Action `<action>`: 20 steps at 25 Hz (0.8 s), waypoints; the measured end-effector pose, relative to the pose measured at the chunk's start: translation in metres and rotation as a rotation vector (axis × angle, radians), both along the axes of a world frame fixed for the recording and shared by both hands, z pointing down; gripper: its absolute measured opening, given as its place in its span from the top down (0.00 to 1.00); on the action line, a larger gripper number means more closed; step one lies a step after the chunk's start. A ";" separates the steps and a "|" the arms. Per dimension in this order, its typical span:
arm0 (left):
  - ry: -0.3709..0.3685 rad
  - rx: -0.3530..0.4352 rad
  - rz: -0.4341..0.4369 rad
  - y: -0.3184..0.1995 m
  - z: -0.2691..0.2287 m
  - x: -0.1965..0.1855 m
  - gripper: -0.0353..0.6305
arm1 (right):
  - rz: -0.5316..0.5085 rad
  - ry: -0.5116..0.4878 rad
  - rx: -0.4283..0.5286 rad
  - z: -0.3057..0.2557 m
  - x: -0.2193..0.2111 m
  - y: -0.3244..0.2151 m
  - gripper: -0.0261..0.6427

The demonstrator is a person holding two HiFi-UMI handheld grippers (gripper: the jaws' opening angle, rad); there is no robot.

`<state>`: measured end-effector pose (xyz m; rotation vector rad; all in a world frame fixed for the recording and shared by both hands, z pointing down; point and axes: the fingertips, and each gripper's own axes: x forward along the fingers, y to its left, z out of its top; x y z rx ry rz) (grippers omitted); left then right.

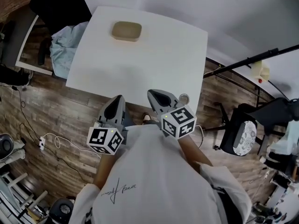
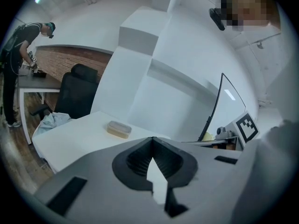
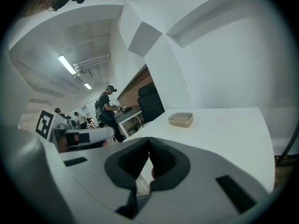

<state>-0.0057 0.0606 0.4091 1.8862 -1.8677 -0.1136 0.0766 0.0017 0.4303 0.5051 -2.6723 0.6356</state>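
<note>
Beige container (image 1: pixel 126 31) lies flat near the far edge of the white bench (image 1: pixel 154 69), alone on it and well apart from both tongs. A black chair (image 1: pixel 56 3) and a crumpled blue cloth (image 1: pixel 65 45) sit off the bench's left side. Left tongs (image 1: pixel 117 100) and right tongs (image 1: pixel 152 94) hover off the near edge by the person's chest, each clenched tip to tip on nothing. The container looks light, stiff and smooth-walled, probably slippery; pinching across its short width, low on the side walls, seems safest.
</note>
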 end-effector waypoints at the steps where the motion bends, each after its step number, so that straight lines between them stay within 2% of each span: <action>1: -0.002 -0.002 0.010 -0.006 -0.001 -0.006 0.94 | 0.007 0.000 -0.007 0.001 -0.006 -0.004 0.94; 4: -0.012 -0.006 0.041 -0.020 -0.004 -0.023 0.94 | 0.033 -0.004 -0.017 0.002 -0.024 -0.018 0.95; 10: -0.012 -0.008 0.095 -0.045 -0.012 -0.061 0.94 | 0.079 0.042 0.019 0.006 -0.059 -0.042 0.94; 14: -0.017 -0.011 0.154 -0.067 -0.014 -0.084 0.94 | 0.117 0.100 0.087 0.005 -0.077 -0.057 0.94; 20: -0.010 -0.020 0.236 -0.096 -0.008 -0.112 0.94 | 0.194 0.107 0.039 0.015 -0.099 -0.071 0.95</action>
